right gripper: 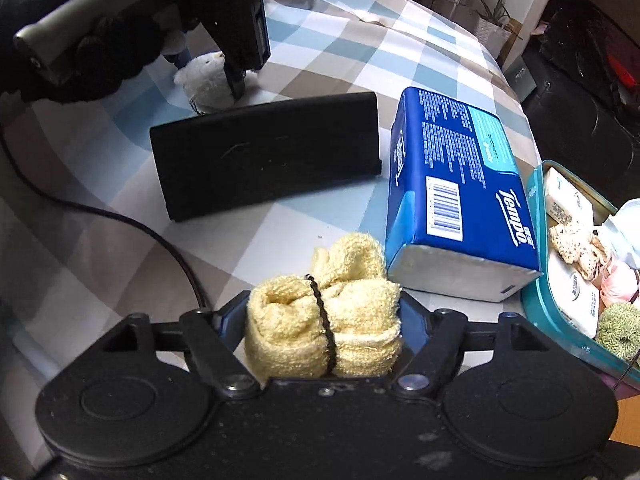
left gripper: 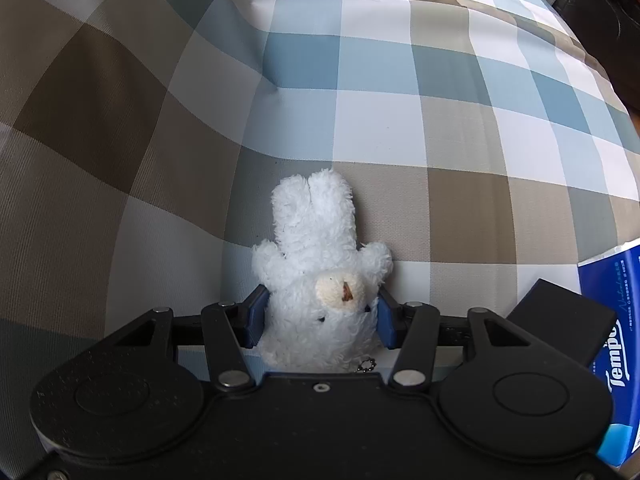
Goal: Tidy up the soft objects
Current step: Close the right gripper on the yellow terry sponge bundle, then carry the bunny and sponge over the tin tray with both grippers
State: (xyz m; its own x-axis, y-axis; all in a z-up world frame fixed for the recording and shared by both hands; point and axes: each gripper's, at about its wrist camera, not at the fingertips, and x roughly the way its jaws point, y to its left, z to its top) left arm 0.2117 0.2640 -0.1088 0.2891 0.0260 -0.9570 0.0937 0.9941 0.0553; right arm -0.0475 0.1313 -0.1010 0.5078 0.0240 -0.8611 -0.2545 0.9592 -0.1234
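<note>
1. Left gripper [left gripper: 318,318]: blue pads pressed against both sides of a white plush toy [left gripper: 320,272], clamped on it. Toy lies on the checked bedspread [left gripper: 400,128], two long fluffy parts pointing away from the camera, cream snout with a brown nose facing up. Its lower part is hidden behind the gripper body; a small metal chain ring shows at its base.
2. Right gripper [right gripper: 322,322]: closed on a rolled pale-yellow towel bundle [right gripper: 328,312] bound by a thin black band. Fingers mostly hidden by the bundle; only blue edges show either side.
3. Black flat case [right gripper: 264,156]: lies on the bedspread between the two grippers; what it is cannot be made out.
4. Blue Tempo tissue pack [right gripper: 460,200]: on its side, just right of the black case, near the yellow bundle. Cut off at the frame edge in the left wrist view.
5. Teal tray [right gripper: 536,272]: at the right edge, partly cut off, holding white packets, a crocheted cream piece, something pink and a green fuzzy item; details unclear.
6. Black cable [right gripper: 120,220]: curves across the bedspread, disappearing behind the right gripper.
</note>
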